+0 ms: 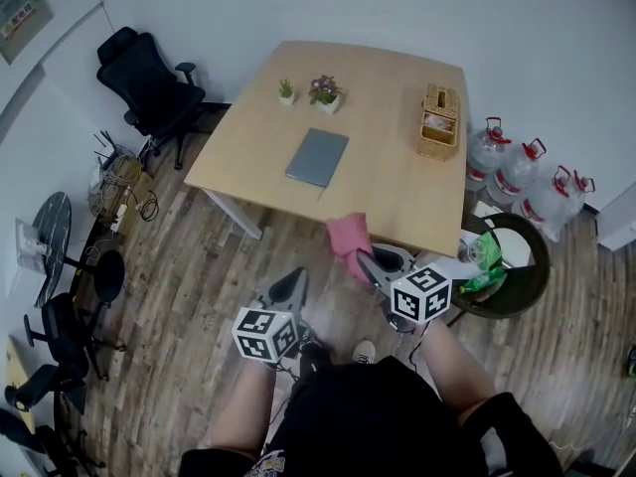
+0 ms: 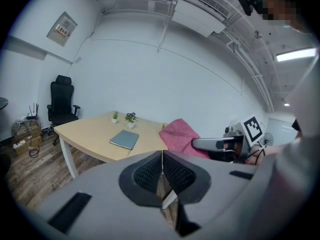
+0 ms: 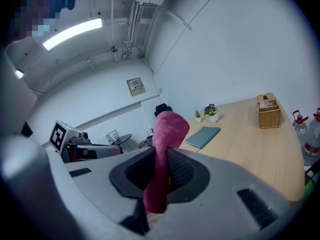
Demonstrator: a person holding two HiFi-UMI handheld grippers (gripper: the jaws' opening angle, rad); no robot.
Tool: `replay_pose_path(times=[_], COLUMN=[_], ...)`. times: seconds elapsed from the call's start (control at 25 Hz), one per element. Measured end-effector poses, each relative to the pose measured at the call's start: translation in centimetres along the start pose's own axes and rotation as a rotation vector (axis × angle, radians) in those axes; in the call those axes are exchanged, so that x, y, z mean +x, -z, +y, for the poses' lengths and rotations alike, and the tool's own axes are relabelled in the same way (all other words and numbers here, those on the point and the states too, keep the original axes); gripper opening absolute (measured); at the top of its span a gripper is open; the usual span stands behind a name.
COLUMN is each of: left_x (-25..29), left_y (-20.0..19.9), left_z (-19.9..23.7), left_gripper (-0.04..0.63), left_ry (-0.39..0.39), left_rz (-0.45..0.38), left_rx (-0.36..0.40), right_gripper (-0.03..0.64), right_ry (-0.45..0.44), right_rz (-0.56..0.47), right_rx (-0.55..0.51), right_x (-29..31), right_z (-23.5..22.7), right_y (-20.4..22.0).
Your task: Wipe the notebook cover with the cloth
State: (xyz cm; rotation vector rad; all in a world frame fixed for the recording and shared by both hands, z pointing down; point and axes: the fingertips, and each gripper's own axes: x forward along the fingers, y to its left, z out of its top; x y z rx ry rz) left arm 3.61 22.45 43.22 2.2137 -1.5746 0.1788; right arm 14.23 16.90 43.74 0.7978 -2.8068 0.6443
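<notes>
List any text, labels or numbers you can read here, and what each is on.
Nothing legible.
On the wall notice: print too small to read.
On the water jugs: labels blurred.
On the marker cubes: black-and-white squares only, no letters.

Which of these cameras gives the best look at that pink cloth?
The right gripper view: the pink cloth fills the centre, pinched between the jaws of the right gripper. The head view shows it small from above, near the edge of the table. The left gripper view shows it from the side, farther off.
</notes>
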Motion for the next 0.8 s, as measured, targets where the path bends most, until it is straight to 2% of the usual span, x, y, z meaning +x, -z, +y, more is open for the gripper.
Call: replay_pose_path(times=[0.8], left_x=[0.65], left_y=[-0.59], left_z=[-0.29], left_gripper=[0.006], left_ry=[-0.018], left_rz=[-0.011], left_rx=[-0.003], right_gripper=[0.064], right_ry=[-0.034], right_rz=[-0.007], right_rx=[-0.002], right_x=[-0.04], right_z=[-0.06], right_y=[-0.74])
